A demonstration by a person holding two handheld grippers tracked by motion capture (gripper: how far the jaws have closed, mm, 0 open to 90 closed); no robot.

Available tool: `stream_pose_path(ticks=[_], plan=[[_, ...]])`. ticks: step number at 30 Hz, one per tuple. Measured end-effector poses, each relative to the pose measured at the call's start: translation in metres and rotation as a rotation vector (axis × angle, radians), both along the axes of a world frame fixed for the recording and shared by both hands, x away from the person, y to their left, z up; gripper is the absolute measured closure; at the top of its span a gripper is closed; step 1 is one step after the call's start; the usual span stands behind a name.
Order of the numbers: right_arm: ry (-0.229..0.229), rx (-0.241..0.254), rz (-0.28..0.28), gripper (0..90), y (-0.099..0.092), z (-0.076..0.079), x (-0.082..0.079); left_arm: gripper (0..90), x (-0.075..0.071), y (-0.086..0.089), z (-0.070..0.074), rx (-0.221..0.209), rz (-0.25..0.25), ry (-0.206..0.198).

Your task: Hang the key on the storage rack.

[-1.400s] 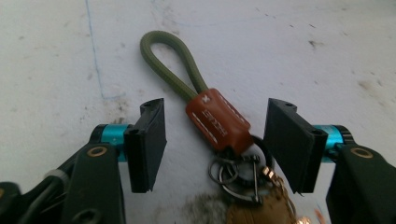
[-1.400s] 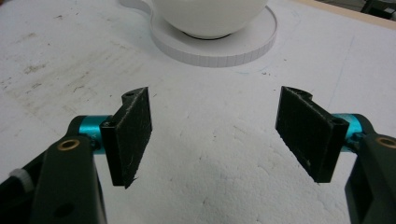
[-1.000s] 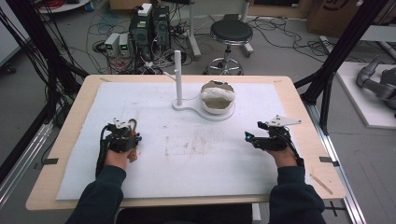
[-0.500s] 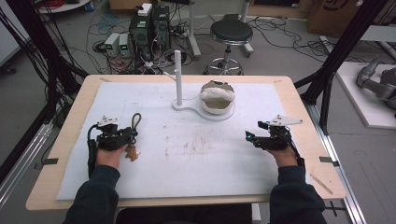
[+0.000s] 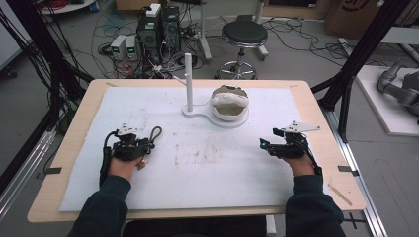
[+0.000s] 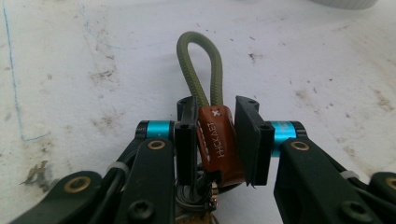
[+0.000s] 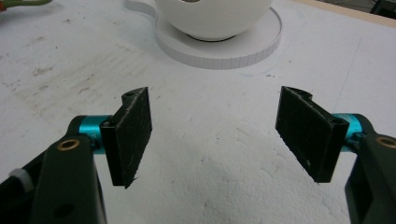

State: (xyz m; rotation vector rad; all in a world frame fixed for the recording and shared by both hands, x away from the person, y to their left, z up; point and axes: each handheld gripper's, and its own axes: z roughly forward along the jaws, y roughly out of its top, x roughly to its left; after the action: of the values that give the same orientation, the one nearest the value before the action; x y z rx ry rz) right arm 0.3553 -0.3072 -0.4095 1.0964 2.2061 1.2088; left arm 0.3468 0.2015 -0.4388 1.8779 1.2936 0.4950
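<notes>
A brown leather key tag (image 6: 220, 142) with an olive cord loop (image 6: 198, 63) sits between the jaws of my left gripper (image 6: 215, 125), which is shut on the tag. In the high view my left gripper (image 5: 146, 144) rests low on the white mat's left side, pointing right, with the cord loop (image 5: 156, 132) sticking out past it. My right gripper (image 5: 264, 144) rests on the mat's right side, pointing left. Its jaws stand wide apart in the right gripper view (image 7: 215, 128), with bare mat between them.
A white bowl (image 5: 230, 101) sits on a round white base (image 7: 219, 49) at the back centre, joined to an upright white post (image 5: 188, 79). The stained white mat (image 5: 212, 168) covers most of the wooden table (image 5: 326, 148). Cables, computers and a stool stand beyond the far edge.
My left gripper has turned from pointing away to pointing right, carrying the tag, and the cord loop now shows beyond it. The right gripper has stayed where it was.
</notes>
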Motion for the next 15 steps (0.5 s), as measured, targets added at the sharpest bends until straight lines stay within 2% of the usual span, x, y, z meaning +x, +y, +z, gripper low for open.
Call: stream_pose_path(ticks=[2, 3, 8, 9, 10, 15], plan=[[-0.001, -0.001, 0.002, 27.5, -0.0001, -0.0002, -0.0003, 59.4, 0.0008, -0.0047, -0.0059, 0.061, 0.013, 0.021], [-0.001, -0.004, 0.003, 27.5, -0.0002, -0.0003, -0.0004, 51.5, 0.0002, -0.0065, -0.0101, 0.076, 0.018, 0.014], [0.0, -0.005, 0.006, 27.5, 0.0001, -0.0007, -0.0002, 56.4, -0.0004, -0.008, -0.0098, 0.107, 0.029, 0.003], [0.001, -0.006, 0.007, 27.5, 0.0003, -0.0007, -0.0002, 62.4, -0.0003, -0.0072, -0.0096, 0.116, 0.018, -0.006], [0.003, -0.003, 0.007, 27.5, 0.0007, -0.0007, -0.0003, 69.2, 0.0003, -0.0067, -0.0096, 0.113, 0.016, -0.002], [-0.001, 0.001, 0.008, 27.5, 0.0009, -0.0002, 0.0, 71.7, 0.0006, -0.0036, -0.0084, 0.082, 0.016, 0.005]])
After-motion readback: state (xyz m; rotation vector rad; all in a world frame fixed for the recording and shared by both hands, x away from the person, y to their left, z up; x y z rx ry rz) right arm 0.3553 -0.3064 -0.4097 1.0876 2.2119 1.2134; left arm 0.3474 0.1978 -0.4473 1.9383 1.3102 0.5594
